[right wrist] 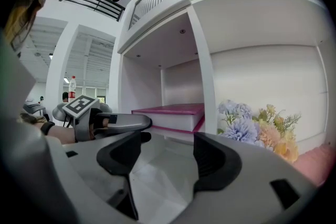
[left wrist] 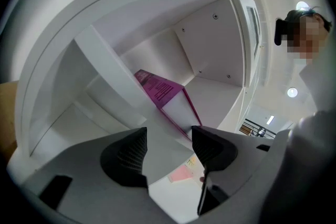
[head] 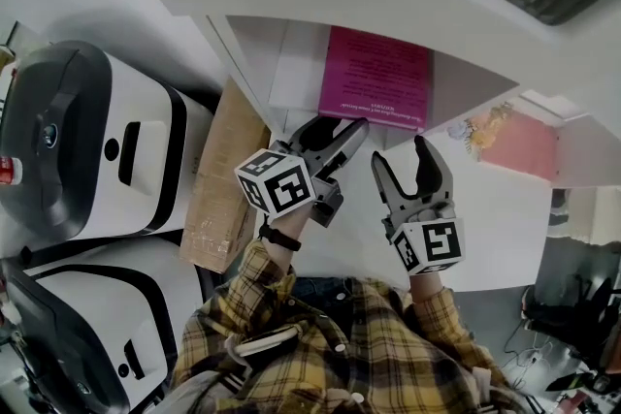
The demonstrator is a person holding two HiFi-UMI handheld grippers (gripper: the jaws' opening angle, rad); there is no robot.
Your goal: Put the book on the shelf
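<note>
Left gripper [head: 340,139] and right gripper [head: 400,155] both stood spread and empty near the magenta hardback book [head: 376,78], which lay flat in the white shelf [head: 291,63] at twelve o'clock; it looked stiff, smooth-covered and fairly heavy, best pinched across its near edge.

The book [head: 376,78] has a magenta cover with dark print and white page edges. The shelf [head: 281,63] around it is plain white. The left gripper [head: 342,129] and right gripper [head: 400,155] are grey with dark fingers [right wrist: 212,160], and each carries a white cube with black square markers. At six o'clock in the head view, the shirt [head: 369,354] is yellow plaid with dark lines. At nine o'clock, brown cardboard [head: 228,184] lies beside white-and-black cases [head: 97,141]. The flowers [right wrist: 257,131] are lavender, peach and yellow.
</note>
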